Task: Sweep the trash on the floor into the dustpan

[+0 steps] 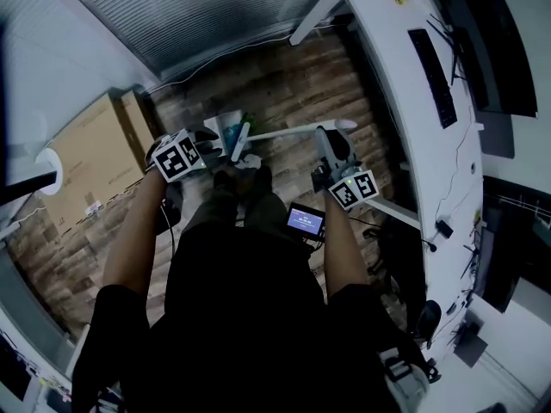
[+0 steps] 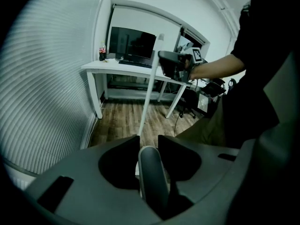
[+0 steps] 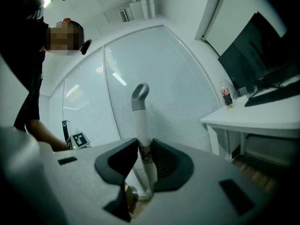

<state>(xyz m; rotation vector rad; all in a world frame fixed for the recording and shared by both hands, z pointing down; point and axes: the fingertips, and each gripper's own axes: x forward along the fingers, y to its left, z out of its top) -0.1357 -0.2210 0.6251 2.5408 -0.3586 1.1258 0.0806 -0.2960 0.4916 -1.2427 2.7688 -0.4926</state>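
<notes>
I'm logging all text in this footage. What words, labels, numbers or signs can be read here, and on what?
No text is legible.
Small screen: lit lines, too small to read.
Bottle: red label, too small to read.
White handle: black print, blurred.
Cardboard box: sticker, too small to read.
Marker cubes: black-and-white square patterns, no letters.
</notes>
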